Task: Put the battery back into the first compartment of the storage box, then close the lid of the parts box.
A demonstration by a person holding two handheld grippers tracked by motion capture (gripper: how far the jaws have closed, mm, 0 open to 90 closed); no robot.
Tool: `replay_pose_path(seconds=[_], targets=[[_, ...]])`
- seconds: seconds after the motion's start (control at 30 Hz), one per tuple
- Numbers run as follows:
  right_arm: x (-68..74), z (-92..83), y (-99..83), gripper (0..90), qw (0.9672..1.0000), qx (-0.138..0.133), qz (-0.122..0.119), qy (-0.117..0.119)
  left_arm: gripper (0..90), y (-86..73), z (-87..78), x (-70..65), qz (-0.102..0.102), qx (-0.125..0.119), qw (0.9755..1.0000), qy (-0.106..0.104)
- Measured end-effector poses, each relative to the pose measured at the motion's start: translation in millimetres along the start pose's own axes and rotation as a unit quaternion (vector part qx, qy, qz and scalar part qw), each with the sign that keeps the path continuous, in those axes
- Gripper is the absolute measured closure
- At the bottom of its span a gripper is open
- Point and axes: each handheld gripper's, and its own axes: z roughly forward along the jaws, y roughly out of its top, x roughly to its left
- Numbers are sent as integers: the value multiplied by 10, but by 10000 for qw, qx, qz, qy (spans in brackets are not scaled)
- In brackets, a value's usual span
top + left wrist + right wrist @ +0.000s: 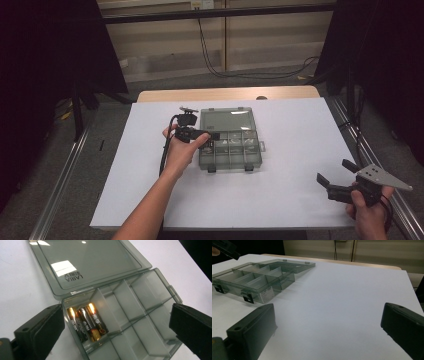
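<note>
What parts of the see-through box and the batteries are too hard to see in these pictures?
- Writing on the three black-and-gold batteries: too small and blurred by glare, left gripper view.
- Near compartments of the smoky clear plastic compartment box: cut off by the bottom edge and by the open left gripper, left gripper view.
- Small white label on the box front: text too small, right gripper view.
- Box contents from above: too small, partly behind the left gripper, high view.

Looks like a lab / recording setup, not a home. Wooden table covered w/ a plain white sheet, flanked by black curtains on both sides. Metal rails run along the grey floor. Bare beige wall panels at the back, w/ loose black cables hanging from a wall socket.
</note>
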Motion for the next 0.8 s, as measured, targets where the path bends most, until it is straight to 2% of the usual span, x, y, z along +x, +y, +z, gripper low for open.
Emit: replay_pose_path(seconds=[0.1, 0.3, 0.53, 0.63, 0.8], targets=[[14, 10, 8, 0, 10000, 10, -28, 21, 0, -7, -19, 28, 81, 25, 10000, -49], [35, 28, 27, 0, 10000, 25, -4, 29, 0, -4, -50, 96, -76, -51, 9998, -180], [41, 30, 94, 0, 9999, -57, 123, 33, 5, -1, -76, 182, -73, -244, 9996, -106], [70, 65, 142, 0, 10000, -51, 53, 51, 10, 3, -84, 216, -134, -360, 9993, -13], [135, 136, 266, 0, 9999, -76, -46, 108, 15, 10, -110, 245, -72, -352, 9993, 64]])
